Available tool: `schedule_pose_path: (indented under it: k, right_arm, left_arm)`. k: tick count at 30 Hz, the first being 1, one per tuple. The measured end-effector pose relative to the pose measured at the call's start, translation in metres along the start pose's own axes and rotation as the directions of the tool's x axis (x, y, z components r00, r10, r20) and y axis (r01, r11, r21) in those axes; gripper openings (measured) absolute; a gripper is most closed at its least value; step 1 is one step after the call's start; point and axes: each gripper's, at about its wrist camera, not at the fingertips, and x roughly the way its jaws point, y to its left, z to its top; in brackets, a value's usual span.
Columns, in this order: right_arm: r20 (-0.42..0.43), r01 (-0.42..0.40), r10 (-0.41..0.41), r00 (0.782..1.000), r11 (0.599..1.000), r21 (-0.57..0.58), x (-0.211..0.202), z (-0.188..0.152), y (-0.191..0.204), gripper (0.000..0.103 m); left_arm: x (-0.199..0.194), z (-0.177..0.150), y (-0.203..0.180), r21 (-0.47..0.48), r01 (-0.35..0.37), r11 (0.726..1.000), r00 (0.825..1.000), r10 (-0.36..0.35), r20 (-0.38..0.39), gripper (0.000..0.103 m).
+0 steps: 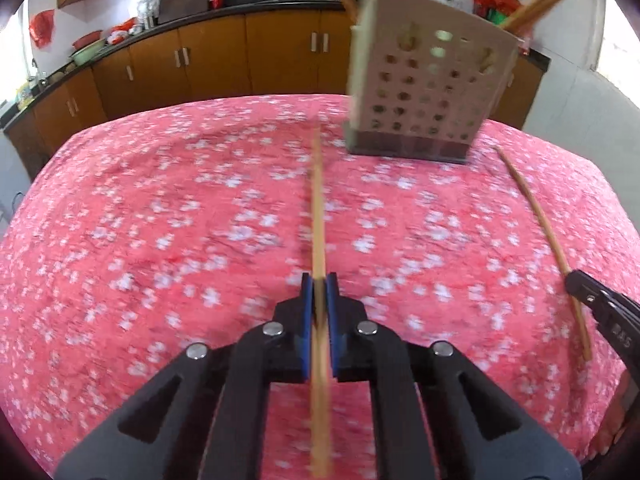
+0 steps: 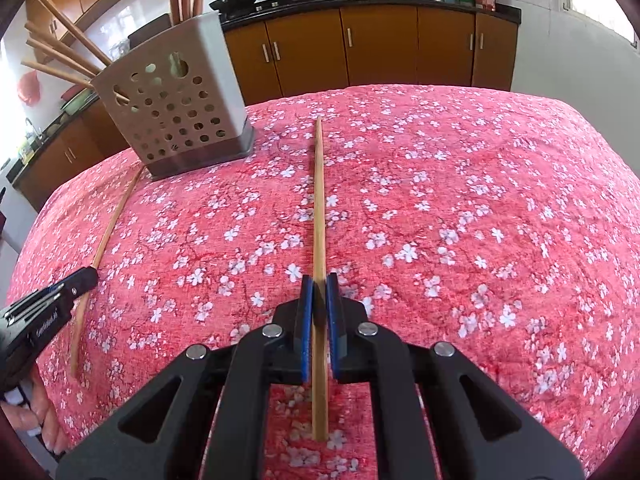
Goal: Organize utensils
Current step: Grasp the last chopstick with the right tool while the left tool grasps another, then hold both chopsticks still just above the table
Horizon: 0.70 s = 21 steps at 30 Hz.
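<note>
Two chopsticks flat on the pink floral tablecloth (image 2: 460,184), long axes running near-to-far. Left chopstick (image 1: 319,216): tip points far, toward the perforated holder (image 1: 424,92) at far right; left gripper (image 1: 319,280) clamped on it near the near end. Right chopstick (image 2: 319,208): same heading, holder far left of it; right gripper (image 2: 319,280) clamped on it. More chopsticks (image 2: 68,44) stand in the holder, leaning out.

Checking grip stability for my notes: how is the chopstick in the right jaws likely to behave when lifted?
The chopstick looks thin, straight and wooden: probably stiff and light. Held near one end by the right gripper, it may pivot or droop.
</note>
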Motion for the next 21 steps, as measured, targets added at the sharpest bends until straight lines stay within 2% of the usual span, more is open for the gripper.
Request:
schedule_pose_path:
  k: [5, 8, 10, 21]
  right_arm:
    - [0.006, 0.005, -0.005, 1.0, 0.999, -0.039, 0.008, 0.005, 0.011, 0.008]
    - [0.008, 0.007, -0.006, 1.0, 0.999, -0.046, 0.013, 0.009, 0.015, 0.008]
    - [0.006, 0.014, -0.014, 1.0, 0.998, -0.054, 0.016, 0.011, 0.017, 0.008]
    - [0.003, 0.023, -0.023, 1.0, 0.998, -0.059, 0.023, 0.015, 0.017, 0.009]
  left_arm:
    - [0.006, 0.008, 0.041, -0.046, -0.059, 0.997, 0.998, 0.059, -0.002, 0.009]
    - [0.006, 0.01, 0.056, -0.037, -0.045, 0.998, 0.999, 0.045, -0.005, 0.012]
    - [0.005, 0.009, 0.059, -0.016, -0.038, 0.999, 0.999, 0.038, 0.001, 0.012]
    - [0.002, 0.006, 0.065, -0.055, 0.0, 0.998, 1.0, 0.0, 0.003, 0.013]
